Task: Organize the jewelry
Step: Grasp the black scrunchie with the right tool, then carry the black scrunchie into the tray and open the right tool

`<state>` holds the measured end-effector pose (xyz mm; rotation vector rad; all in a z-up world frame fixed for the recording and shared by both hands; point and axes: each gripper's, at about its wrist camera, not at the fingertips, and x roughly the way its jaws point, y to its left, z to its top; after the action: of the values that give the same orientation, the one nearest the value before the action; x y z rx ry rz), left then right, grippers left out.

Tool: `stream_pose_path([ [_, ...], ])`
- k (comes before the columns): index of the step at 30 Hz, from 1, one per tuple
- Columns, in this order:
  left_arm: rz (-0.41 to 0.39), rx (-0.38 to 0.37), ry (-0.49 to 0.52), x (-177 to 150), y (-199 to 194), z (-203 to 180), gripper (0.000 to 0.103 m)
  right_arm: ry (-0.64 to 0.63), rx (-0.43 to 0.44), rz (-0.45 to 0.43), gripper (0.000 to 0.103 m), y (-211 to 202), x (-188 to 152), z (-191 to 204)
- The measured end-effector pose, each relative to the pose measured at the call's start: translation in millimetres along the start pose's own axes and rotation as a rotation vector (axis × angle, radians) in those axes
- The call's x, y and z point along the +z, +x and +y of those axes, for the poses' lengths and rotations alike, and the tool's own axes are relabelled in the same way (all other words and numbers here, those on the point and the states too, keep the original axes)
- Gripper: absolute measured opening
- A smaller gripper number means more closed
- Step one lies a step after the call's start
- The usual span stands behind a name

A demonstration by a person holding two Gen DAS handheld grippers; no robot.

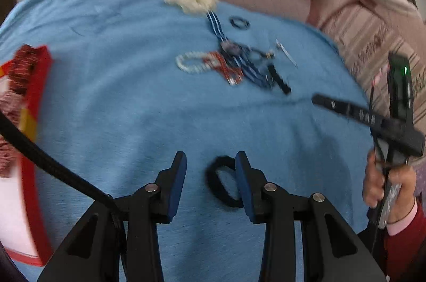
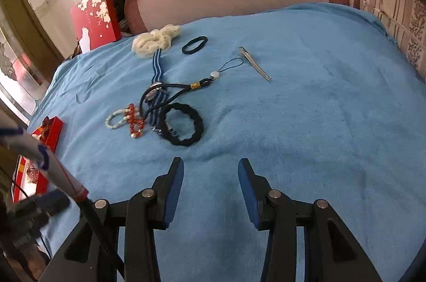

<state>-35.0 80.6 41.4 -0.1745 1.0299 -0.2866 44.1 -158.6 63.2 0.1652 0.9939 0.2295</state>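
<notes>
— Left wrist view is smeared with blur: the jewelry pile (image 1: 229, 63) on the blue cloth (image 1: 119, 108) reads only as a white bead bracelet (image 1: 190, 63), something red and a blue striped band, with details lost. What does the other view give?

— Right wrist view is sharp. The bead bracelet (image 2: 115, 119) lies beside a red bead string (image 2: 135, 122), which touches the striped band (image 2: 157, 68). A thick black hair tie (image 2: 183, 123) overlaps the band's lower end. A black cord with a white bead (image 2: 202, 83), a thin black hair tie (image 2: 194, 44), a metal hair clip (image 2: 255, 64) and a cream scrunchie (image 2: 155, 40) lie farther back.

— And the grippers?

— The left gripper (image 1: 210, 167) hangs just above the cloth, fingers spread apart, with a second thick black hair tie (image 1: 225, 180) lying between them, partly hidden behind the right finger; whether it touches that finger is unclear. The right gripper (image 2: 210, 170) also has its fingers apart, over bare cloth, short of the pile. In the left view it shows at the right edge, held in the person's right hand (image 1: 388, 186), mostly cut off.

— Containers?

— A red box (image 2: 49, 132) sits at the cloth's left edge, cropped; its contents are too indistinct to name. A red card box (image 2: 95, 18) stands at the back.
</notes>
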Motion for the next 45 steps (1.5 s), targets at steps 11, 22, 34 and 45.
stream_pose_path([
  [11, 0.044, -0.035, 0.064, 6.1, 30.2, -10.2, 0.042, -0.277, 0.017, 0.036, 0.046, 43.6, 0.4, 47.5],
  [22, 0.068, -0.039, 0.144, 4.8, 26.7, -17.6, 0.008, -0.298, -0.037, -0.002, 0.003, 44.0, -1.8, 46.8],
  [34, -0.050, -0.069, -0.029, 21.4, -20.4, 27.7, 0.008, -0.177, 0.010, -0.077, 0.002, 5.6, -3.2, 35.0],
  [45, -0.083, -0.070, -0.122, 16.0, -37.2, 58.4, 0.008, -0.242, -0.031, -0.071, 0.043, 36.5, 2.3, 56.2],
])
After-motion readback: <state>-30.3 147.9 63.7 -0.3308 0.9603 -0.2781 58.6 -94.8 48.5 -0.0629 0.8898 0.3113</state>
